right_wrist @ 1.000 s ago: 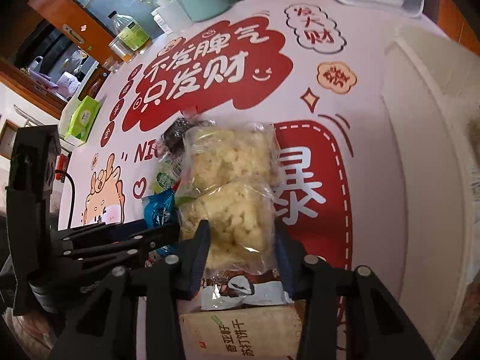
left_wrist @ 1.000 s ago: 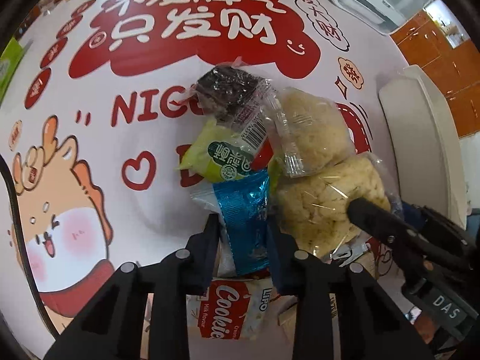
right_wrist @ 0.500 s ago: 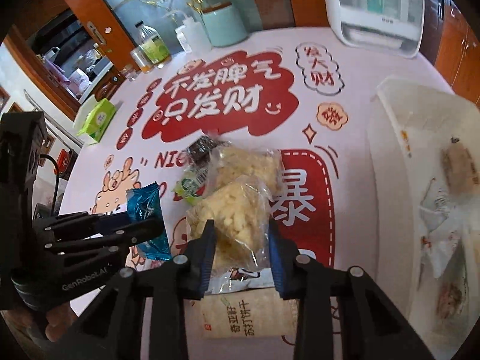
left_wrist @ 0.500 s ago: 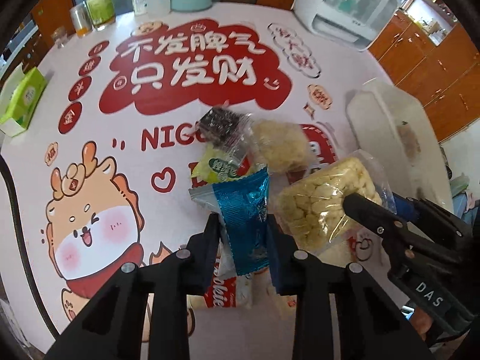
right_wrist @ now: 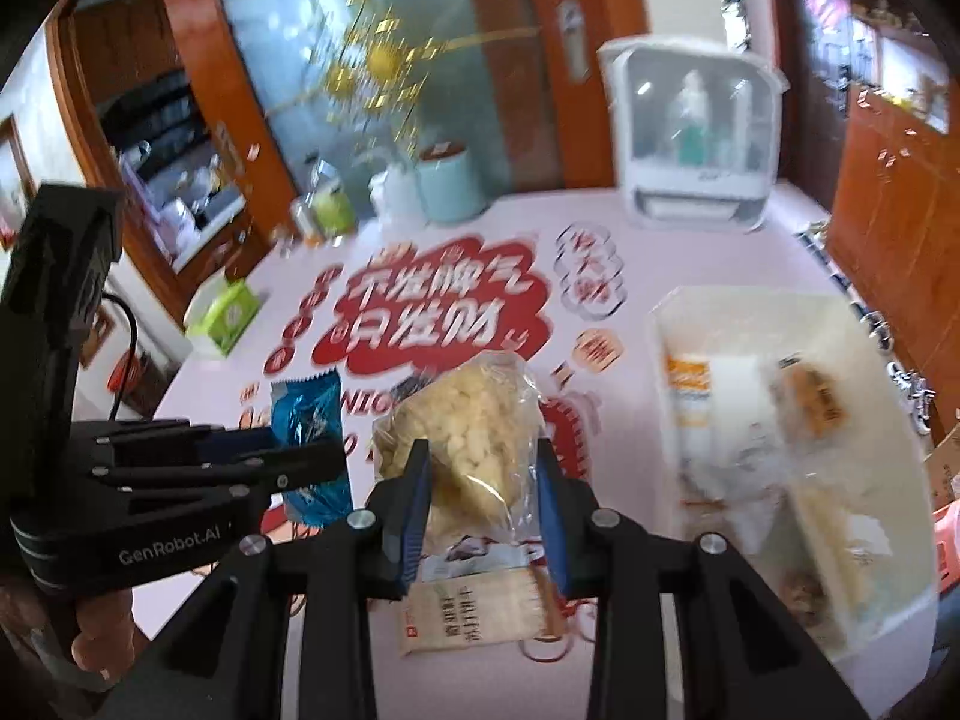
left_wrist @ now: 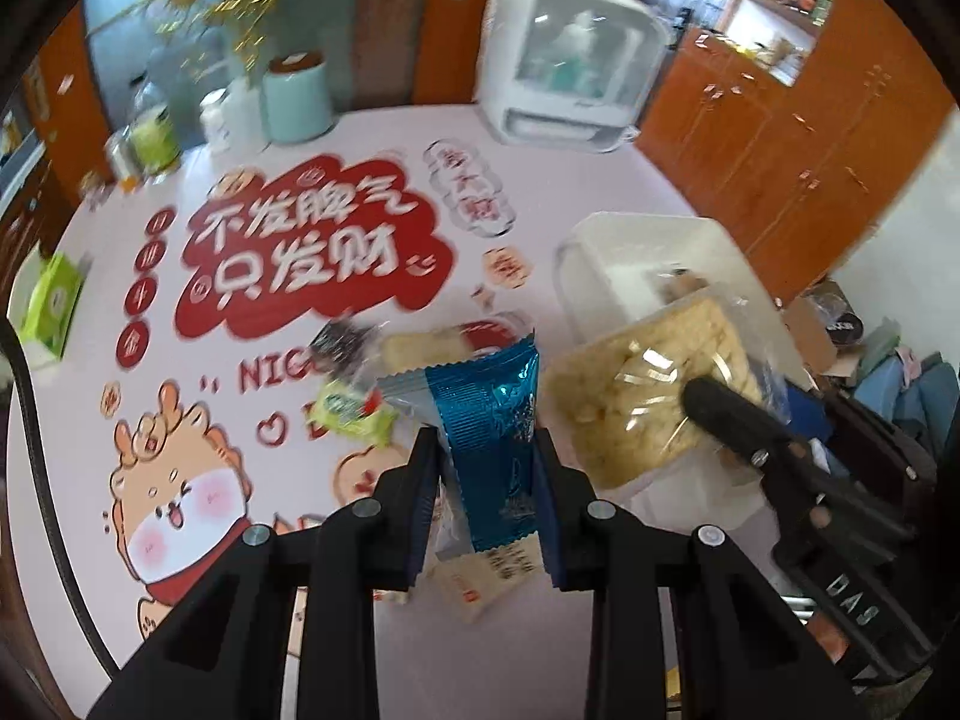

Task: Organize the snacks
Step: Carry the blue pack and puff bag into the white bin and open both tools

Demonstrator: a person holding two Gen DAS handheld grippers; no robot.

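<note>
Blue foil showed first on the left: the left gripper [left_wrist: 487,468] was clenched on a blue foil packet [left_wrist: 489,420], lifted clear of the printed tablecloth [left_wrist: 180,360]. Beside it the right gripper [right_wrist: 483,486] was clamped on a clear bag of pale puffed snack [right_wrist: 462,426], also off the table. Further right sat the white bin [right_wrist: 666,324], already holding several wrapped snacks.

Both loads looked bound for that bin. To do it well, each packet should probably be carried over the rim before the fingers let go, one after the other, so the grippers do not collide; the crinkly bag could catch on the wall, so lower it inside, not drop it from high.

Left behind on the cloth were a green packet [left_wrist: 348,411], a dark wrapped snack [left_wrist: 339,342] and a cream cracker pack [right_wrist: 480,612] with Chinese print too blurred to read. Legible writing: "NIG" on the cloth, "GenRobot.AI" on the left gripper's body, "DAS" on the right one
</note>
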